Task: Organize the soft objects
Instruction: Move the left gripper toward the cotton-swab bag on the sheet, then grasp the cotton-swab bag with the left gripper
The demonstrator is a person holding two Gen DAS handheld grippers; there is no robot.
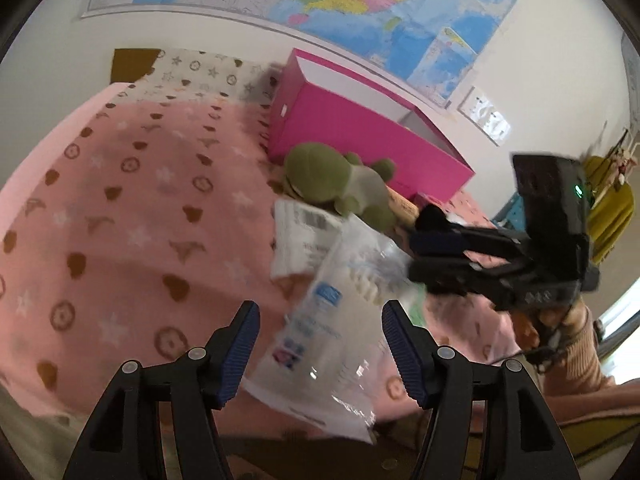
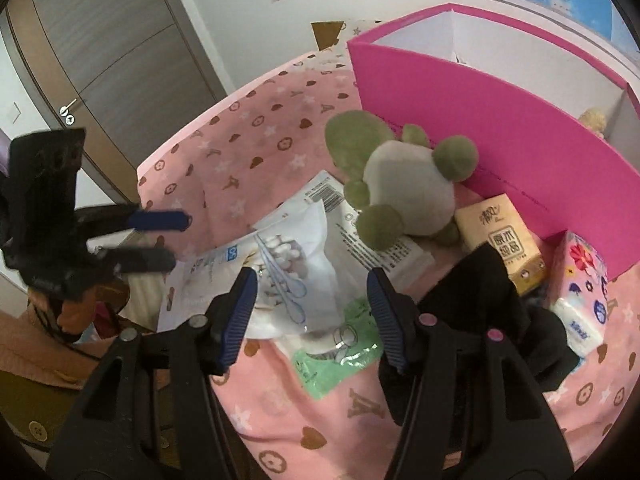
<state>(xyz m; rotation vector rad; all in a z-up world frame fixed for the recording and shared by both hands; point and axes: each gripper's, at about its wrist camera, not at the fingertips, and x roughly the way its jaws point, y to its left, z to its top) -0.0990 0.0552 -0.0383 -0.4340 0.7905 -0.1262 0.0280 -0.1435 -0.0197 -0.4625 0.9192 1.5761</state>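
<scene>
From the left wrist camera we see our left gripper (image 1: 320, 344) with its fingers spread wide, nothing between the blue pads (image 1: 240, 352). Just beyond them lies a clear bag of cotton swabs (image 1: 340, 320), blurred, resting on the pink blanket (image 1: 120, 220) that covers the bed. A white packet (image 1: 304, 236) with a barcode sits just beyond the bag, partly under it. Farther off a green stuffed turtle (image 1: 336, 180) lies against the near wall of the pink box (image 1: 360, 136), which stands open by the far wall under a map (image 1: 340, 0). On the right our right gripper (image 1: 436, 256) reaches in above the bag; its fingers stand a little apart and we cannot tell whether they touch anything.

From the right wrist camera we see our right gripper (image 2: 312, 312) with fingers spread, empty, hovering over the bag of cotton swabs (image 2: 288, 272). A green packet (image 2: 340, 356) pokes out from under the bag on the near side, and the white packet (image 2: 360, 232) lies beyond it. The stuffed turtle (image 2: 400, 184) lies belly up, touching the pink box (image 2: 480, 120). To the right, against the box, sit a brown tissue pack (image 2: 504, 240) and a flowered tissue pack (image 2: 580, 292), with a black cloth (image 2: 488, 300) near them. A beige plush toy (image 2: 594, 120) shows inside the box. On the left our left gripper (image 2: 176, 236) hangs with its fingers apart, holding nothing, in front of a door (image 2: 100, 40)
</scene>
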